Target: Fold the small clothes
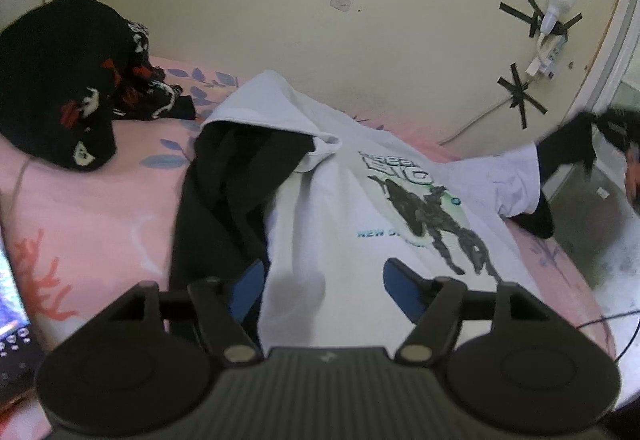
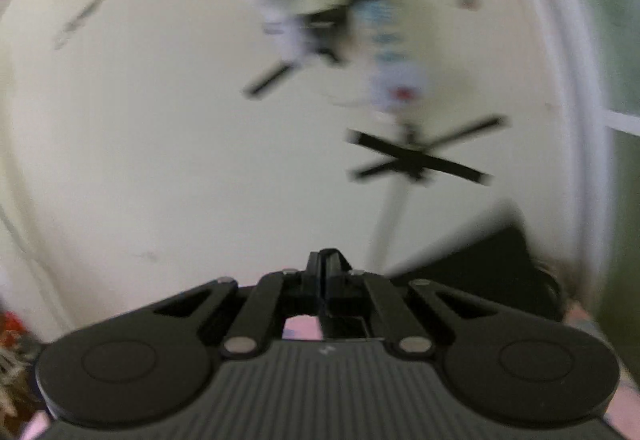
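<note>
A white hoodie [image 1: 344,208] with black sleeves and a green-grey print lies face up on the pink bedsheet [image 1: 100,208]. Its left black sleeve [image 1: 216,200] is folded along the body. My left gripper [image 1: 324,274] hovers open over the hem, blue pads [image 1: 248,284] apart and nothing pinched. The other sleeve [image 1: 516,176] stretches off to the right, its black cuff [image 1: 568,144] lifted toward my right gripper [image 1: 616,124]. In the blurred right wrist view that gripper [image 2: 324,262] faces the wall with its jaws together, black cuff fabric [image 2: 476,260] hanging beside and below them.
A heap of black patterned clothes [image 1: 68,80] sits at the back left of the bed. A laptop [image 1: 10,304] shows at the left edge. On the wall [image 1: 280,0] a bulb [image 1: 556,0] and power strip are taped. Bare floor [image 1: 600,240] lies beyond the bed's right edge.
</note>
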A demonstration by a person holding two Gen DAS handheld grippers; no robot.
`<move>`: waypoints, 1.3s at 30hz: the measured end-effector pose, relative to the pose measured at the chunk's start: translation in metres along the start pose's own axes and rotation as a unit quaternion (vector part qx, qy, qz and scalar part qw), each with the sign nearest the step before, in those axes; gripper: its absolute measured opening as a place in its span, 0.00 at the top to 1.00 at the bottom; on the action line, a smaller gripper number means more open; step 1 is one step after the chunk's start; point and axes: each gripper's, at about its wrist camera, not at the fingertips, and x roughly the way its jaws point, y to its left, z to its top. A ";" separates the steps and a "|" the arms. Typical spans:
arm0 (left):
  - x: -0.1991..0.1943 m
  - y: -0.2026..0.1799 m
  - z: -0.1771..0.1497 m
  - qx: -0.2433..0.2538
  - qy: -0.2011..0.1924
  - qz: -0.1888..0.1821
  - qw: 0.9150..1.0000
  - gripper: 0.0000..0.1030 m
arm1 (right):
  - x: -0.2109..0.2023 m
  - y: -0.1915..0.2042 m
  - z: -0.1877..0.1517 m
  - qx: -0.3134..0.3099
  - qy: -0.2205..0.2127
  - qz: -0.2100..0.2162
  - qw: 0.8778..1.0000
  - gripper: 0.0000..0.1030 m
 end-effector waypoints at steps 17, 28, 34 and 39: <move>-0.007 0.018 -0.010 -0.021 -0.010 -0.015 1.000 0.24 | 0.158 0.138 -0.074 -0.114 0.185 0.117 0.969 0.39; 0.016 -0.004 -0.006 0.003 0.018 -0.002 1.000 0.24 | 0.176 0.022 -0.175 -0.056 0.278 0.025 0.959 1.00; 0.003 0.002 -0.010 -0.008 0.019 0.043 0.999 0.24 | 0.163 -0.022 -0.170 -0.037 0.220 -0.057 0.973 0.99; -0.029 0.020 -0.008 -0.032 -0.003 0.091 0.995 0.24 | 0.125 -0.013 -0.159 -0.057 0.206 -0.031 0.976 0.39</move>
